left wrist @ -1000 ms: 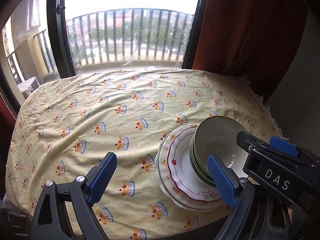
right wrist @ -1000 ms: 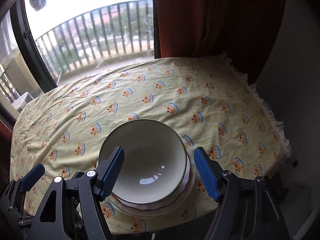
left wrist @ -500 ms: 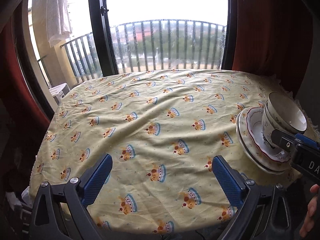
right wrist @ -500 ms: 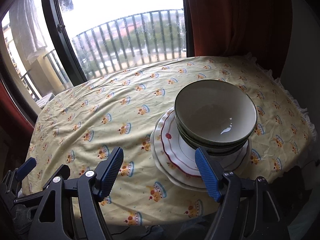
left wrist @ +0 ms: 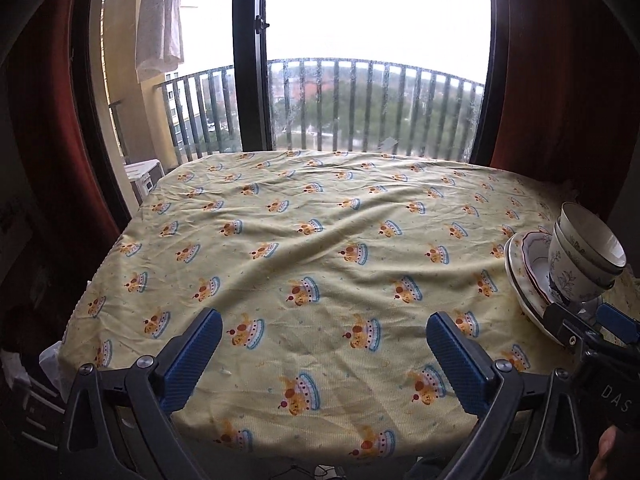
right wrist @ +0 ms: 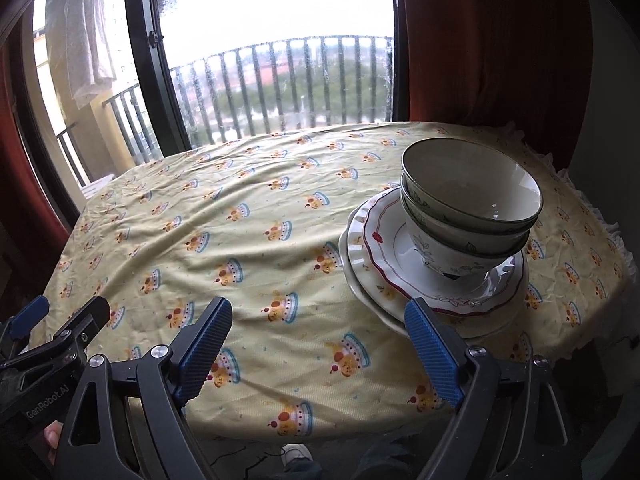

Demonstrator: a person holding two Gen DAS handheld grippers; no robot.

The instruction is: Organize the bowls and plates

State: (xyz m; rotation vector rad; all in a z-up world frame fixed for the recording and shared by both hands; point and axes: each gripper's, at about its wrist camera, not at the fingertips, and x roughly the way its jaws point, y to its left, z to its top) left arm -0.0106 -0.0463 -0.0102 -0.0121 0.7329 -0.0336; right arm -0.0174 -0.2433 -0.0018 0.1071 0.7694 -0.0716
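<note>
The nested bowls [right wrist: 470,204] sit on stacked plates [right wrist: 436,276] at the right side of the tablecloth [right wrist: 240,240], just ahead-right of the right gripper [right wrist: 320,352], the nearer one; the left gripper [left wrist: 320,360] faces bare cloth. Both hang spread, empty.

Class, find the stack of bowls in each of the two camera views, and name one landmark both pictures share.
Left wrist view: the stack of bowls sits at the far right edge, on plates.
Right wrist view: the stack of bowls sits right of centre, on the plates.
Shared landmark: the balcony railing behind the window.
</note>
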